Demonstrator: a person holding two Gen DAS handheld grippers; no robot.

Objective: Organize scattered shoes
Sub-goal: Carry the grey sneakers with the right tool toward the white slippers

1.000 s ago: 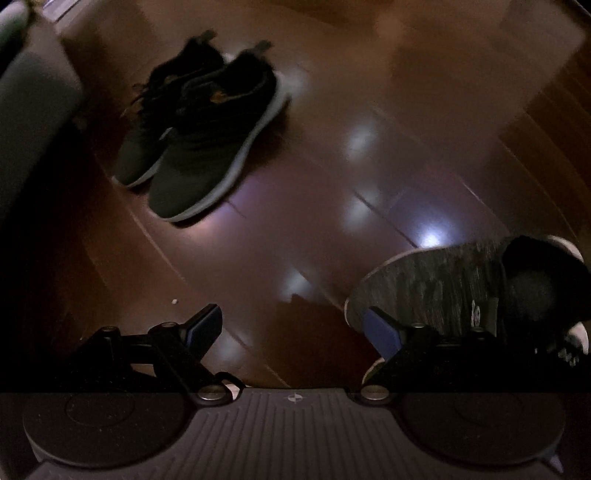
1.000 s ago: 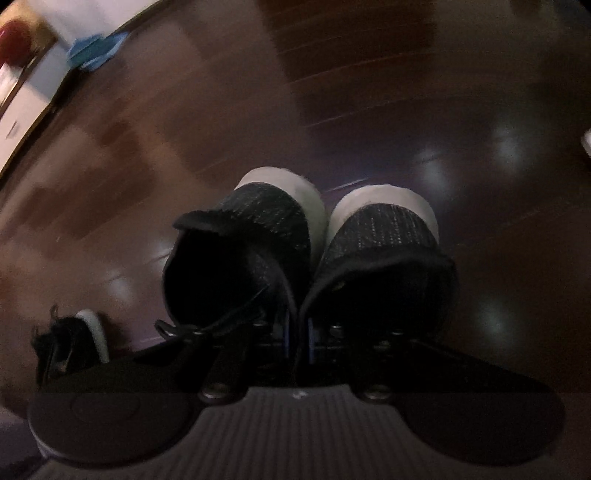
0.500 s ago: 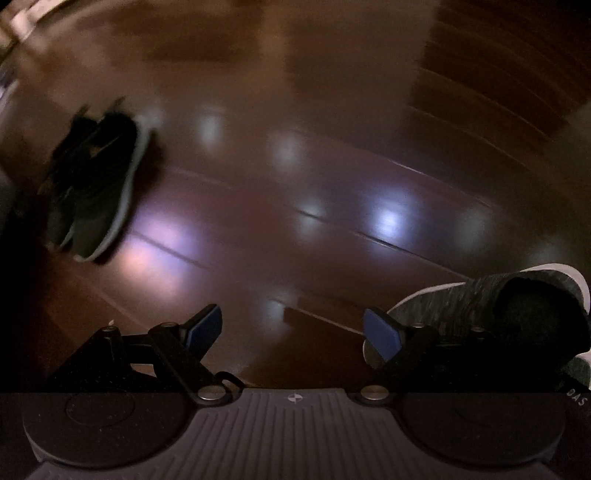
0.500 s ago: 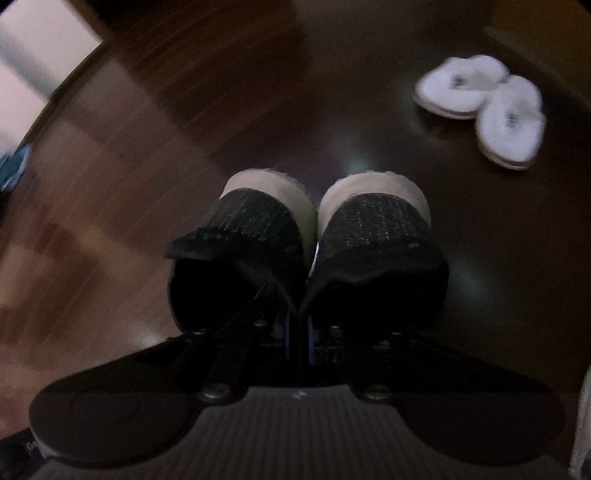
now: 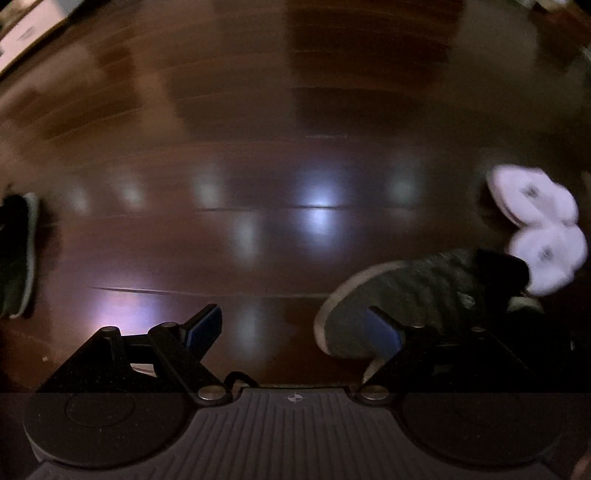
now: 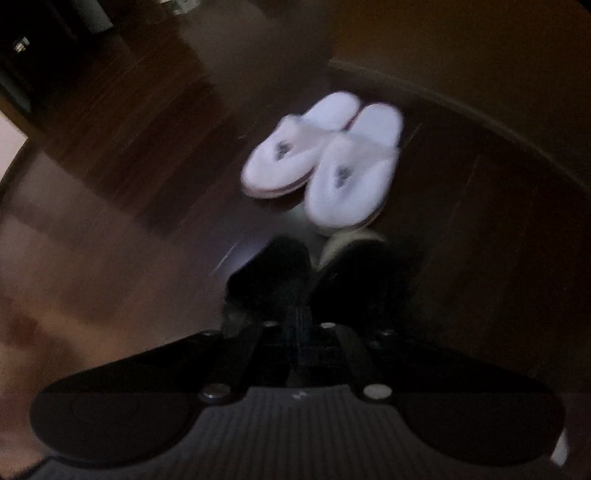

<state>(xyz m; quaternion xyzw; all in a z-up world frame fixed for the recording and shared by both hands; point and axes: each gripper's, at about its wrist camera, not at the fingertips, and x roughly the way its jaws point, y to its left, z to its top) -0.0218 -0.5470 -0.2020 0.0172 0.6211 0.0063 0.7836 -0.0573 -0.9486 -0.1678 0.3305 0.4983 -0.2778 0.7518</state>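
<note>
My right gripper [image 6: 300, 332] is shut on a pair of dark knit sneakers [image 6: 314, 284] with pale soles, pinching their inner collars together; they hang in front of me, blurred. The same sneakers [image 5: 417, 295] show at the lower right of the left wrist view. A pair of white slippers [image 6: 325, 162] lies side by side on the floor just beyond the held sneakers, and the white slippers [image 5: 539, 225] sit at the right edge of the left view. My left gripper [image 5: 295, 328] is open and empty above the bare floor.
Dark glossy wooden floor [image 5: 280, 166] fills both views. Another dark sneaker pair with grey soles [image 5: 18, 254] lies at the far left edge. A wall base [image 6: 461, 96] curves behind the slippers. A pale edge [image 5: 33, 26] shows at the top left.
Both grippers have swung right: the black sneakers on the floor slid to the left edge, and the white slippers came into view and closer. The right gripper still carries the knit sneakers.
</note>
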